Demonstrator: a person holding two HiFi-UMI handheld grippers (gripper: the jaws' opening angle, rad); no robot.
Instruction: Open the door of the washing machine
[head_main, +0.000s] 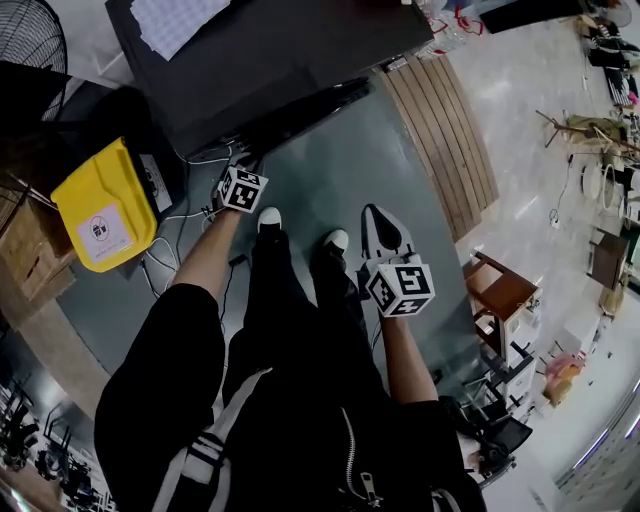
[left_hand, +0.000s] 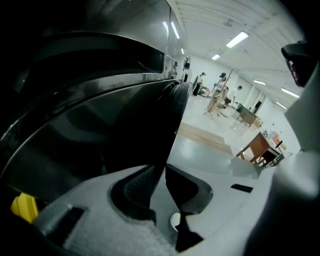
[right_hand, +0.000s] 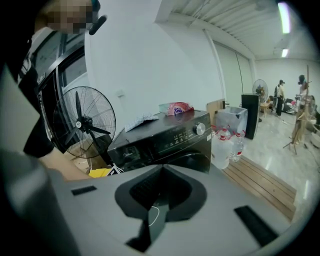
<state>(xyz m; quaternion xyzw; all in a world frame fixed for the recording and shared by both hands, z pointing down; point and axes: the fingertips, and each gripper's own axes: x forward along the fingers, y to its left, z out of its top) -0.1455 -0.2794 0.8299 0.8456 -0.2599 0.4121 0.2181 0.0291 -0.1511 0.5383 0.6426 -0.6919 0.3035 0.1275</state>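
Observation:
The black washing machine (head_main: 270, 50) stands ahead of me, its control panel facing the right gripper view (right_hand: 170, 140). Its round door (head_main: 300, 112) stands slightly ajar and fills the left gripper view as a dark curved pane (left_hand: 100, 125). My left gripper (head_main: 238, 172) is at the door's free edge, and that edge runs down between its jaw tips (left_hand: 162, 170), which are shut on it. My right gripper (head_main: 375, 212) hangs farther back over the grey floor, pointing at the machine (right_hand: 161, 169), its jaws together and empty.
A yellow bin (head_main: 100, 205) and loose cables (head_main: 165, 255) lie left of the machine. A standing fan (right_hand: 82, 122) is behind it. Water bottles (right_hand: 227, 142) and a wooden pallet (head_main: 440, 140) sit to its right. A small wooden table (head_main: 500, 295) stands farther right.

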